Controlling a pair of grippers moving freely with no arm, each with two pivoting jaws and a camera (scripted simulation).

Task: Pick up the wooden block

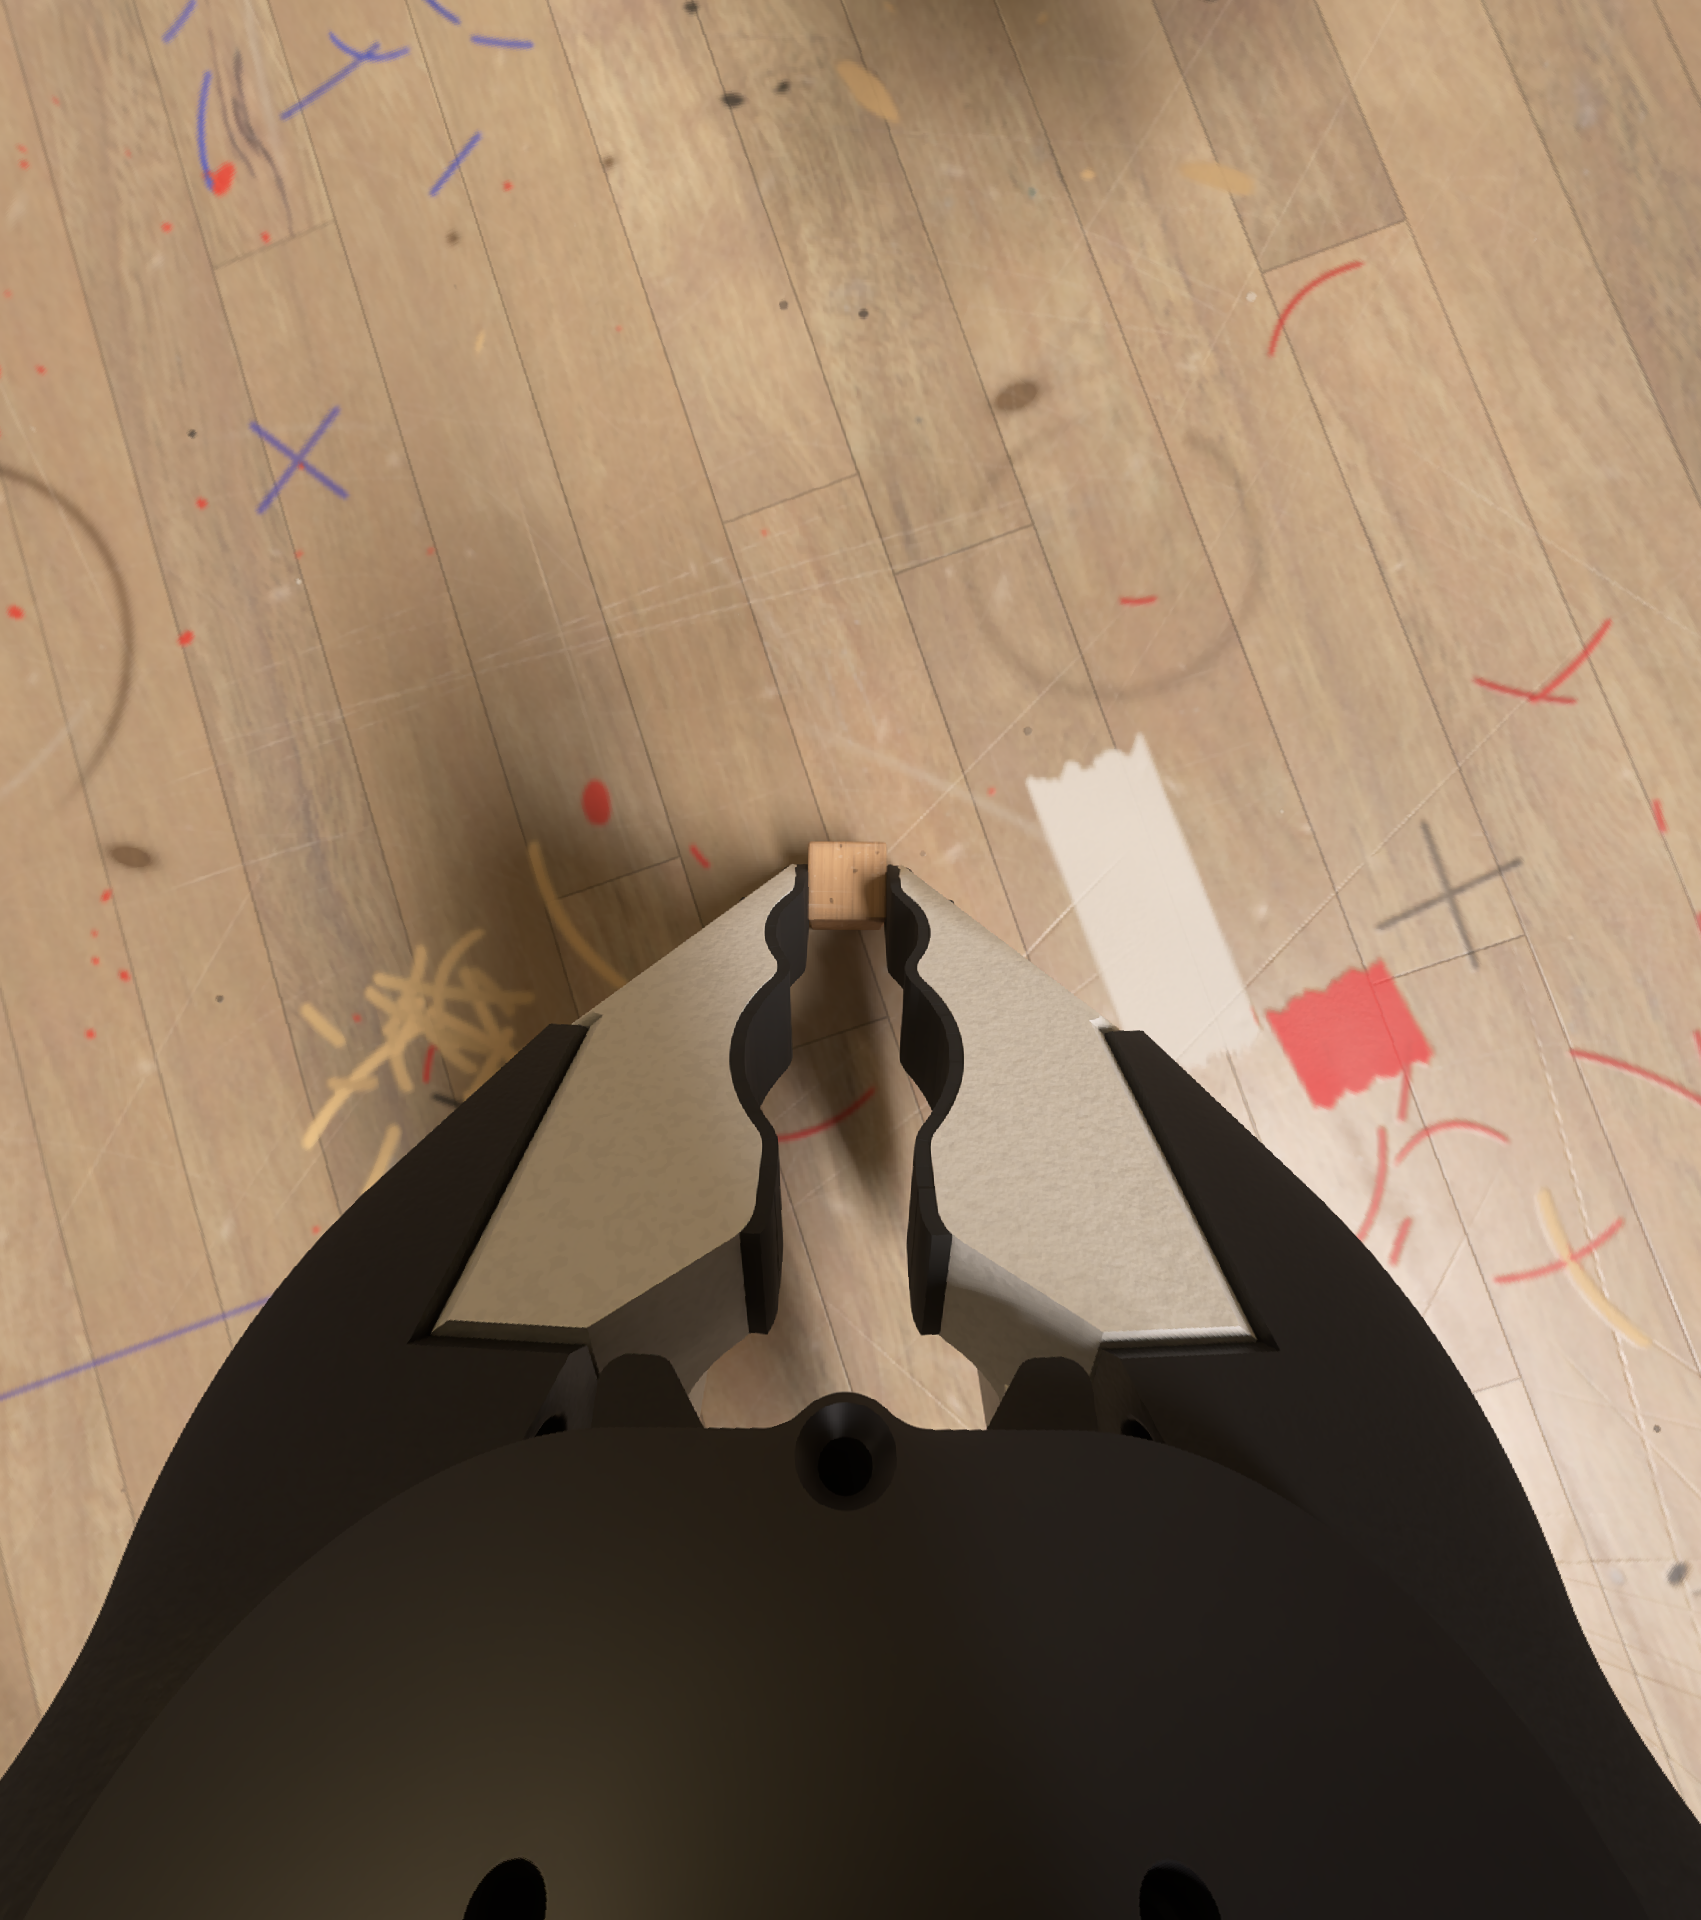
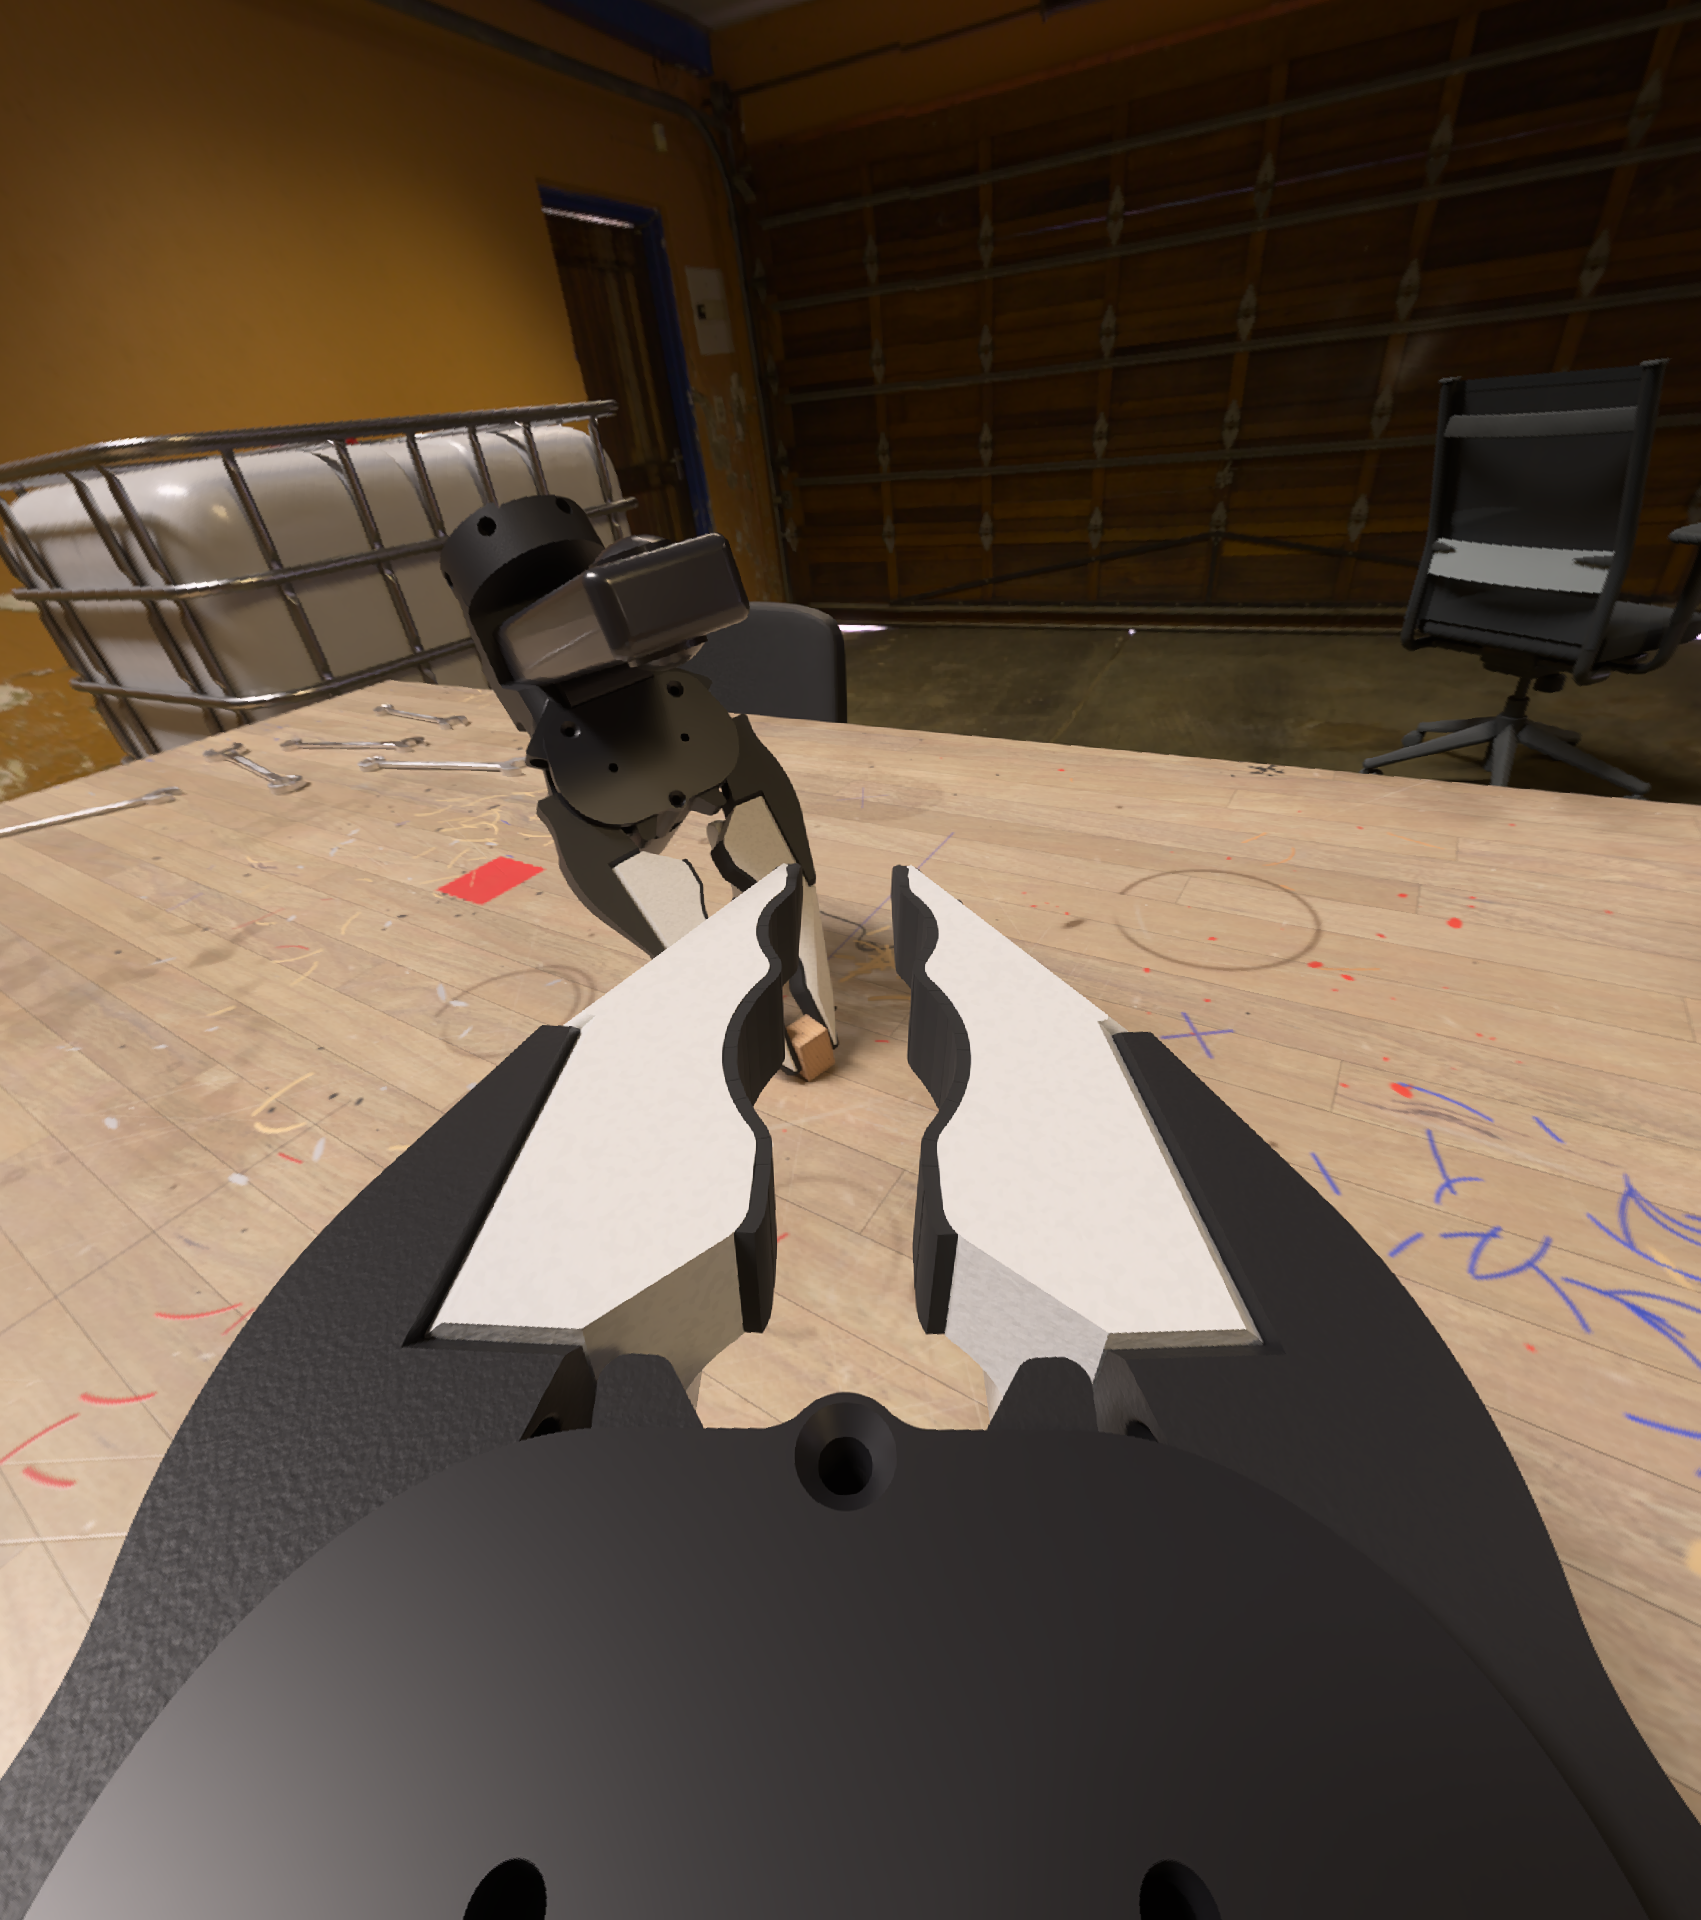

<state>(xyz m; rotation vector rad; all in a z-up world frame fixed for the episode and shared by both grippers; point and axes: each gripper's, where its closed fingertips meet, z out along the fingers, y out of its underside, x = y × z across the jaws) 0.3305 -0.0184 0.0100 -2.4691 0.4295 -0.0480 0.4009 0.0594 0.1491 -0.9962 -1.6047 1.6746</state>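
The left gripper (image 1: 847, 883) pinches the wooden block (image 1: 846, 884) on the table (image 1: 825, 416); lifting is left. The right gripper (image 2: 847, 899) waits nearby, spread.

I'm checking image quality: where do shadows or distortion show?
Left wrist view: a soft dark shadow on the table beyond the left gripper, which pinches the block. Right wrist view: wide-angle bending of the table edge and wall; right gripper brightly lit, room dim.
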